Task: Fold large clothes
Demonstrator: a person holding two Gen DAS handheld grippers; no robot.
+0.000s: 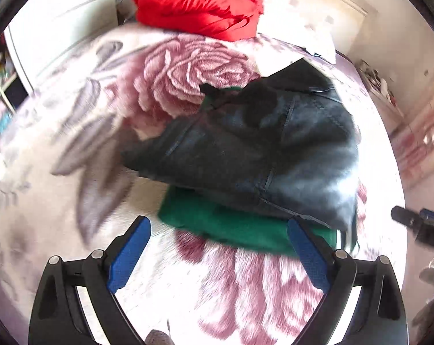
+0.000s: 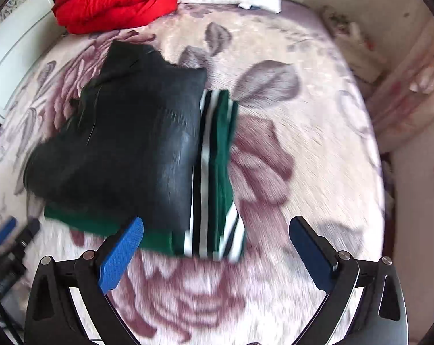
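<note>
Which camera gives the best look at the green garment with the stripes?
The right wrist view. There the green garment sticks out from under the dark jeans, showing its white and black stripes along one side. The left wrist view shows only a plain green edge beneath the jeans, with no stripes visible.

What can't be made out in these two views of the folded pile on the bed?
- Green garment: mostly covered by the dark jeans in both views, so its type and full shape are unclear.
- Jeans: folded; legs and front are not visible.
- Red bundle: cut by the top edge in both views.
- Blanket pattern: motion-blurred near the bottom.
- Other gripper: only a blurred sliver at each view's edge.
</note>
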